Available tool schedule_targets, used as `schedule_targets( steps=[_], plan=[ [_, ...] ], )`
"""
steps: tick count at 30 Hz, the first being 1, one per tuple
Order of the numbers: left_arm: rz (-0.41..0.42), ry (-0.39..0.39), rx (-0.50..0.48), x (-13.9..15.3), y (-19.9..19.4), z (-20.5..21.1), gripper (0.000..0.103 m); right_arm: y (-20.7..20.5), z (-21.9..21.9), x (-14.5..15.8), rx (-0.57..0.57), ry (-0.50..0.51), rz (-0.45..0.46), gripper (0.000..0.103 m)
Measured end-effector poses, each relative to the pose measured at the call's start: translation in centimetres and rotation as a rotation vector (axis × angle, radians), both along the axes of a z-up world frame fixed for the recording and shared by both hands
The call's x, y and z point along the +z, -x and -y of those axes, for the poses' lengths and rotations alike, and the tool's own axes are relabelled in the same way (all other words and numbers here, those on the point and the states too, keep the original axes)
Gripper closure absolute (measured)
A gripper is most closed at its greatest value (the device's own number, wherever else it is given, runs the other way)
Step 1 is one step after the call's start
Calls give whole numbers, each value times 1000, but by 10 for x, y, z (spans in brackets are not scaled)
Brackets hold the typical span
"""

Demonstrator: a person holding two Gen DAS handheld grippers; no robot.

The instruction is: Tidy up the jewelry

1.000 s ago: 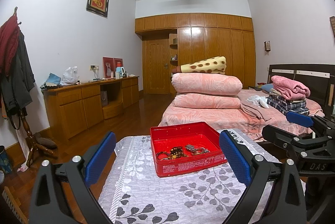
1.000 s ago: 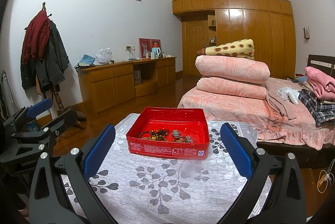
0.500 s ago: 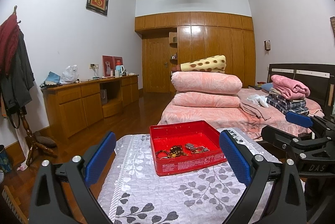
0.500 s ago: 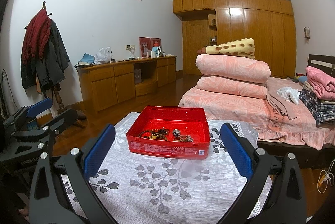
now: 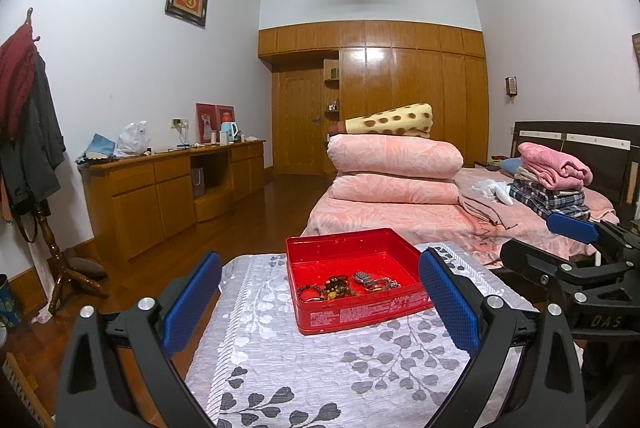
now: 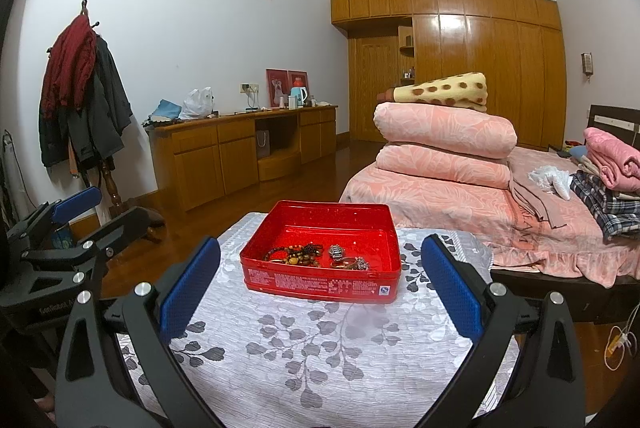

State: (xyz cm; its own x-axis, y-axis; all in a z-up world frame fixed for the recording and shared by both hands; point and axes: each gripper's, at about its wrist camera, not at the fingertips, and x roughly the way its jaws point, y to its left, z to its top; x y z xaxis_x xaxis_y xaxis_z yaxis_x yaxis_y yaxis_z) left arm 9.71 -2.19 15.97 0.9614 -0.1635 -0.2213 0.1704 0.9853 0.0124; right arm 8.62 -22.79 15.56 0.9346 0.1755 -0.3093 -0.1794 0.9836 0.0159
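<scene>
A red tin box (image 5: pixel 352 282) is sitting open on the tabletop (image 5: pixel 320 368), which is wearing a pale grey cloth printed with dark leaf sprigs. Inside the tin, toward its near wall, the jewelry is lying in a loose heap: brown beaded bracelets (image 5: pixel 326 287) on the left side and a silver watch or chain pieces (image 5: pixel 376 281) on the right, the two groups just beside each other.

The left gripper (image 5: pixel 320 302) is hovering above the tabletop on the near side of the tin, its blue-padded fingers (image 5: pixel 192 302) standing wide apart and gripping nothing; the tin is showing between them without touching either pad. The right gripper (image 6: pixel 320 286) is holding the same pose from a position further right, its fingers (image 6: pixel 450 286) also spread wide with nothing between them but the view of the tin (image 6: pixel 322 252) and its beads (image 6: pixel 294 254).

Each gripper is appearing at the edge of the other's view: the right one (image 5: pixel 572 256) well to the right of the tin, the left one (image 6: pixel 60 240) well to the left.

Beyond the tabletop, a bed (image 5: pixel 400 216) is carrying folded pink quilts (image 5: pixel 394 164) and a stack of folded clothes (image 5: pixel 552 180).
</scene>
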Motion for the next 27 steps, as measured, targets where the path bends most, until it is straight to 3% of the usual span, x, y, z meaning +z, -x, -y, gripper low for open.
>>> schedule_targets(
  steps=[27],
  plan=[
    [-21,22,4,-4,-4,-4,6,-1,2,0,-3,1,-2,6]
  ],
)
